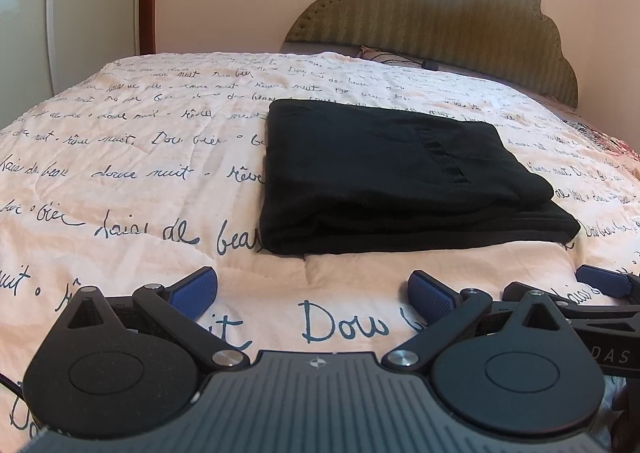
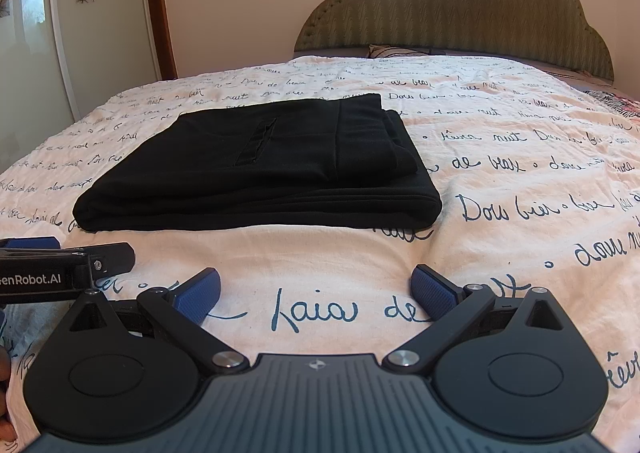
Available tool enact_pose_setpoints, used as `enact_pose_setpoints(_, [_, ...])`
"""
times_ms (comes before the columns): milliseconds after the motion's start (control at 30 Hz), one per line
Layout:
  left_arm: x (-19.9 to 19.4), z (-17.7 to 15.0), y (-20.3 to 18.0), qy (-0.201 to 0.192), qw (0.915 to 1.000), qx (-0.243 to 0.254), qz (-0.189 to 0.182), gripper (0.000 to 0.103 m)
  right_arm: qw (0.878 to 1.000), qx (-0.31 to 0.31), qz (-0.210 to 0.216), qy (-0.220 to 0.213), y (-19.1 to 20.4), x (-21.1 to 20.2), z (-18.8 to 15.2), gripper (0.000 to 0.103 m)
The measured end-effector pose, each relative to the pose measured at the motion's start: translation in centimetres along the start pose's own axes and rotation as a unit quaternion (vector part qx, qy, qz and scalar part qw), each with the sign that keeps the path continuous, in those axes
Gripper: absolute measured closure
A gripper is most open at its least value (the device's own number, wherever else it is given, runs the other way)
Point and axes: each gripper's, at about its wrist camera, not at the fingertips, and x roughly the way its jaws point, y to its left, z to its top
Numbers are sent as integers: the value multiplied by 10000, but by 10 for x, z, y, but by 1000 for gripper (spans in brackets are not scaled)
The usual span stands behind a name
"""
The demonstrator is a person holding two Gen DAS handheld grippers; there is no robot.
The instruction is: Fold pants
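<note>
Left wrist view, left tool [image 1: 312, 293] spread wide and holding nothing above the bed [image 1: 120, 173], black pants [image 1: 392, 177] folded into a neat rectangle just ahead on the script-printed quilt, right tool [image 2: 316, 291] likewise wide and empty, green headboard [image 2: 452, 9] beyond.

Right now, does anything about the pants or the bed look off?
Nothing serious. The pants lie folded in a flat stack on the quilt, but the top layer sits short of the bottom one near the right corner, leaving a stepped edge. Both tongs, left and right, are open and empty.
</note>
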Motion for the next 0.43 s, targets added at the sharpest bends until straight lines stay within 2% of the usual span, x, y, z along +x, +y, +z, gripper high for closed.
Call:
enact_pose_setpoints(200, [0,0,-4,20,9996,134,228,0,10000,2,1,-1,0,0,0,1])
enact_pose_setpoints(433, [3,0,-1,81,9998,26,196,0,10000,1,-2,1,0,0,0,1])
